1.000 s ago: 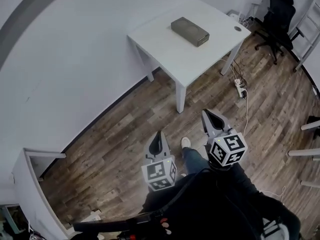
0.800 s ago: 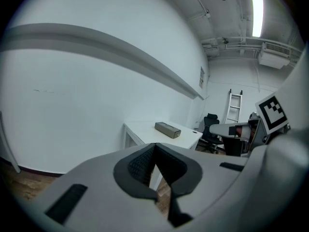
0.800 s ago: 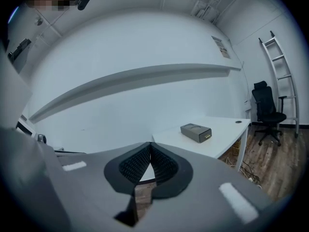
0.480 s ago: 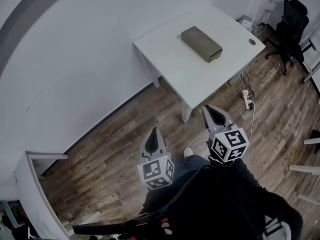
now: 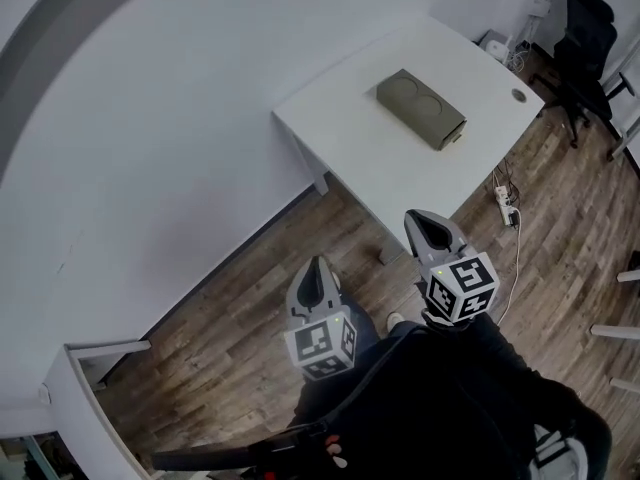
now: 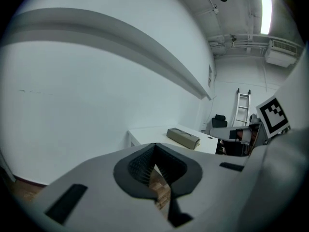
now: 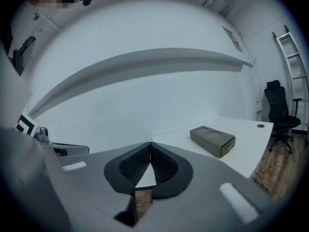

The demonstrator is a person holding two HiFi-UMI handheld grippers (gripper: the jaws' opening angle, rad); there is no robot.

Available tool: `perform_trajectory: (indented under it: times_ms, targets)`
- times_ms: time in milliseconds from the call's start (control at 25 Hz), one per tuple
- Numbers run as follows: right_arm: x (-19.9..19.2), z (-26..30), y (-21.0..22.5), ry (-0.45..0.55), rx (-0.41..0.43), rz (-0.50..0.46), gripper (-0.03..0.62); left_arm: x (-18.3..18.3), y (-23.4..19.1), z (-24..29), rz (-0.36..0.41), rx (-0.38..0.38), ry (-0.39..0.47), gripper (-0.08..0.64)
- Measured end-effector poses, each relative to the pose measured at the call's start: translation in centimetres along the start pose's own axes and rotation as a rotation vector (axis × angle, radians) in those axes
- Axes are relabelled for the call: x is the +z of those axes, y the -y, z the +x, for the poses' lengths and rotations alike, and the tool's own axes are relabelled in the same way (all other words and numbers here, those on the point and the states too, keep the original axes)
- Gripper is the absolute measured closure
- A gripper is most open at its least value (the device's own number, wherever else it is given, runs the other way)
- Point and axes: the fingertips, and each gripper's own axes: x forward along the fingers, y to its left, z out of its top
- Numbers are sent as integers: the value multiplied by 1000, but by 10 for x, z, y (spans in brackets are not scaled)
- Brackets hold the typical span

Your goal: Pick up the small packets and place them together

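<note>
Standing on wood floor (image 5: 230,298), white table (image 5: 370,148) bears grey box (image 5: 421,109).

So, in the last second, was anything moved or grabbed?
The person stepped toward the white table, so it and the grey box on it look closer in the head view. Nothing was taken hold of or let go. The left gripper and right gripper stay low in front, jaws together and empty; the box kept its place.

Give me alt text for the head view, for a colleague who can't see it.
From above, a person holds the left tongs and right tongs, both shut and empty, over a wood floor. Ahead, a white table by the wall carries one grey-green box.
</note>
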Motion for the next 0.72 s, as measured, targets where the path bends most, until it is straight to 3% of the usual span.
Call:
perform_trajectory:
  times_ms: [240, 400, 640, 720]
  targets:
    - [40, 88, 10, 52, -110, 17, 591, 71, -64, 86, 75, -53, 50, 561]
    - [68, 126, 9, 72, -190, 64, 589, 114, -91, 121, 102, -107, 34, 561]
    - [70, 162, 10, 53, -297, 117, 589, 134, -100, 168, 230, -222, 11, 561]
    - [68, 167, 19, 47, -329, 135, 589, 131, -89, 184, 221, -302, -12, 561]
